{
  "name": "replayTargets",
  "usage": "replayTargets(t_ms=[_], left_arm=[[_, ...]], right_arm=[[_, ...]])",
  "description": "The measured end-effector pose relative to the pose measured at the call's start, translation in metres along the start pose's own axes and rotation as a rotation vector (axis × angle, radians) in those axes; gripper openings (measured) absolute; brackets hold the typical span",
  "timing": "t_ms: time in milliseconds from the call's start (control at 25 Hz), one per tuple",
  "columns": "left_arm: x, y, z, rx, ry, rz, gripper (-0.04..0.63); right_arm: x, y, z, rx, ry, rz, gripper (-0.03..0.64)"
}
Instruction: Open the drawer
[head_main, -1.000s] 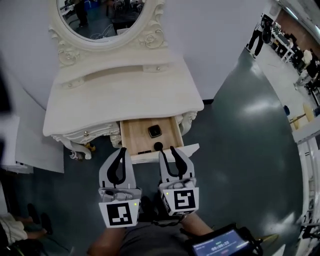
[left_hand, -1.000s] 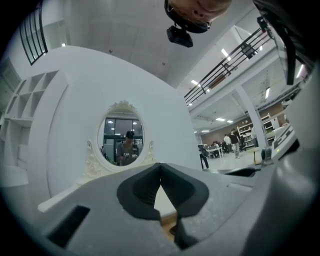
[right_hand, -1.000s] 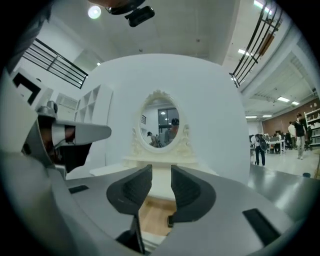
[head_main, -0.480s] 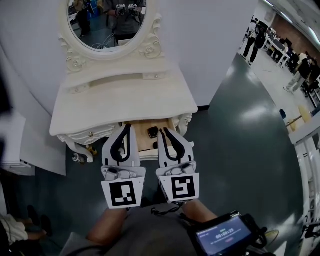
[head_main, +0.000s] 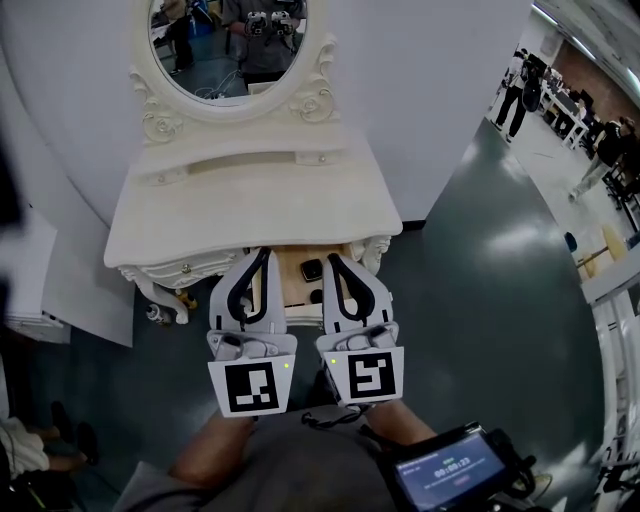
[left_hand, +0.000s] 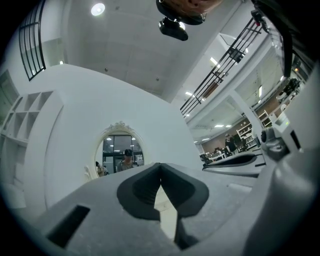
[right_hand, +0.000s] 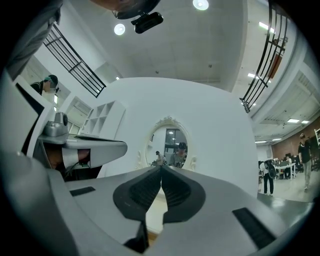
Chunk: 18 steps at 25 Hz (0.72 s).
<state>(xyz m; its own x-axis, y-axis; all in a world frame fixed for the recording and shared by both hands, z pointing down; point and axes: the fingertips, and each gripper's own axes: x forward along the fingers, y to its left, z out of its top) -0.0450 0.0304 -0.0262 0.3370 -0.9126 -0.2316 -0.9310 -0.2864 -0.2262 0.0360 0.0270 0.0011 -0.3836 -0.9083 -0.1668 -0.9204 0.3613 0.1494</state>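
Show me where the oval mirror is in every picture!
Head view: oval mirror at the top, left of centre, above the dressing table.
Left gripper view: left of centre, below the middle.
Right gripper view: just right of centre, below the middle.
Shared landmark: the white wall behind it.

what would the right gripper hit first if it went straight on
Probably the oval mirror on the dressing table: the right gripper, jaws just closed on nothing, aims at it, above the table's surface. Depth is unclear.
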Motion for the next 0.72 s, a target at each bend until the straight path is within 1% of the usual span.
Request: replayTargets(t_ms=[160,280,720], left_arm=[[0.001,-0.001,0.002,0.007,-0.001,0.001,0.014],[0.000,-0.001,0.001,0.014,0.005,0.001,0.014],[0.003,-0.001,-0.004,0.001,0.006,0.003,0.014]], right_arm=[[0.002,0.002,-0.004,0.015,0.007,0.019,0.014],[0.001,0.001,-0.006,0.019,0.020,0.016,0.014],[0.004,0.002,-0.011,0.015,0.014,0.013,0.014]])
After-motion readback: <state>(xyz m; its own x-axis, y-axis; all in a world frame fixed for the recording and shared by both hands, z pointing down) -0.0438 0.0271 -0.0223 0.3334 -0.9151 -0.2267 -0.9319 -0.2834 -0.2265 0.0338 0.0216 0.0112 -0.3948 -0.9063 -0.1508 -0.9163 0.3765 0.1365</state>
